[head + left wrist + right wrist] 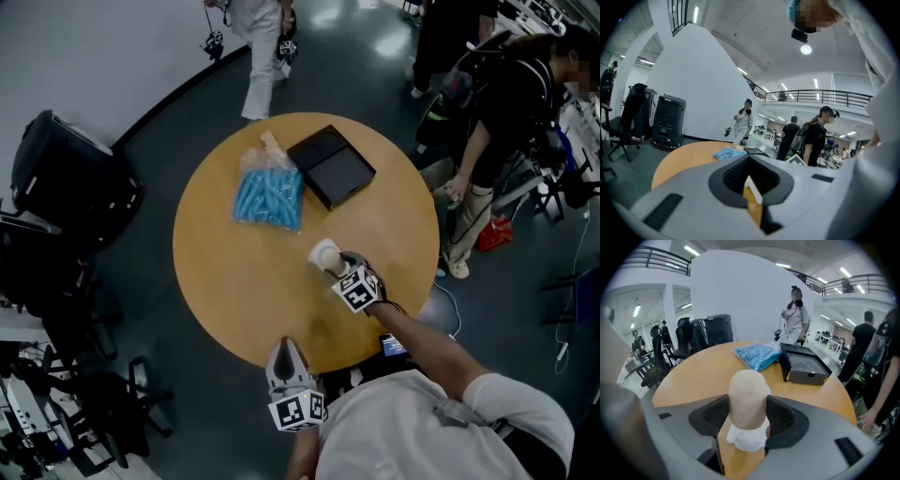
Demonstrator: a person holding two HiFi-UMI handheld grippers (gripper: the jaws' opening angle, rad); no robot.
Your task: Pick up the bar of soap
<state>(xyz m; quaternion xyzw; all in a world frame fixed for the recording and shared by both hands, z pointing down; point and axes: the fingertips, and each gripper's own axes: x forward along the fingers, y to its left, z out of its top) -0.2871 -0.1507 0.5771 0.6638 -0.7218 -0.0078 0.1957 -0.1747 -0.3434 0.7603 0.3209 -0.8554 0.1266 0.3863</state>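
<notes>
The right gripper point(339, 265) has its two jaws squeezed shut on the bar of soap point(747, 399). The soap is pale brown and sticks up between the dark pads point(785, 416). There is a white bit at its bottom end. The soap is close to the middle of the round wooden table point(225, 291), a little toward 4 o'clock. I cannot tell if it touches the table top.

The left gripper point(287, 349) is at the 6 o'clock edge of the table. Its jaws are almost together and hold nothing. Only a thin strip of table shows between them.

A blue bag point(269, 195) lies toward 11 o'clock on the table. A flat black box point(331, 166) lies just beside it, toward 12 o'clock. Both are well apart from the soap.

A person in white clothes point(258, 47) stands past the table at 12 o'clock. Another person in dark clothes point(502, 112) stands at 2 o'clock. A black chair point(70, 183) is at 9 o'clock.
</notes>
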